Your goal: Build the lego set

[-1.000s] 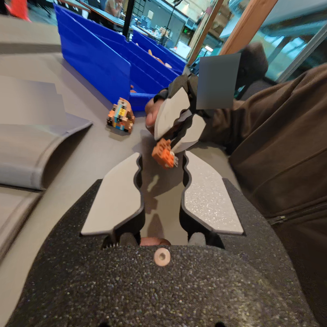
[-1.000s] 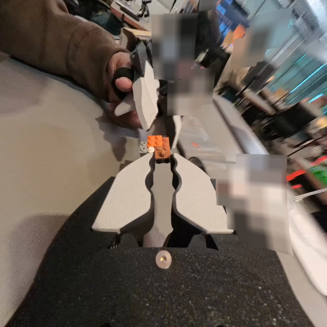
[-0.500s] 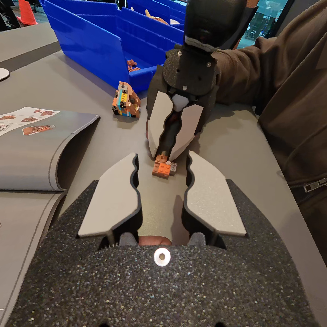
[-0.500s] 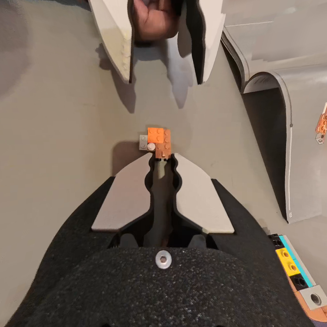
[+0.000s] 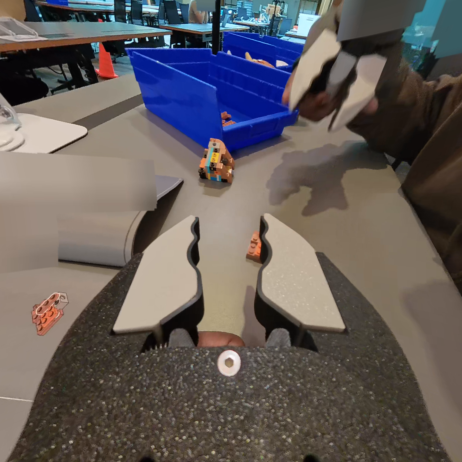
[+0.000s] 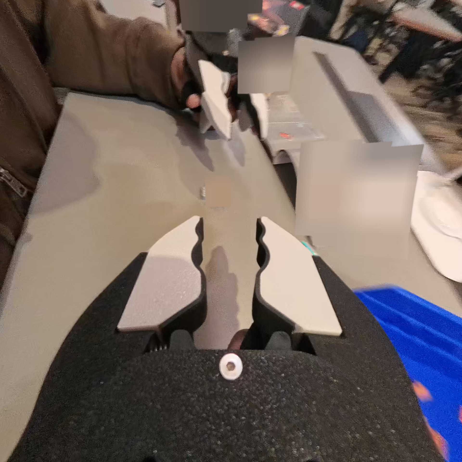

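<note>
A small orange and brown lego assembly (image 5: 253,247) lies on the grey table (image 5: 325,250). My left gripper (image 5: 228,220) is open around it. The assembly sits against the inner side of the right finger (image 5: 287,262), and the left finger stands well clear of it. My right gripper (image 5: 311,117) hangs in the air at the upper right, open, with nothing seen between its fingers. In the right wrist view my right gripper (image 6: 228,220) is open over bare table, and the left gripper (image 6: 243,136) shows farther off. A larger multicoloured lego build (image 5: 216,162) stands farther ahead.
A blue bin (image 5: 212,95) with loose bricks stands behind the build and shows in the right wrist view (image 6: 412,337) at the lower right. An open instruction booklet (image 5: 95,240) lies to the left. A white mat (image 5: 50,132) lies at the far left. The person's brown sleeve (image 5: 425,150) is at the right. About 15 cm separates my left fingertips from my right.
My right gripper set the small assembly on the table, opened and lifted away to the upper right. My left gripper moved forward, so the assembly now lies between its open fingers.
</note>
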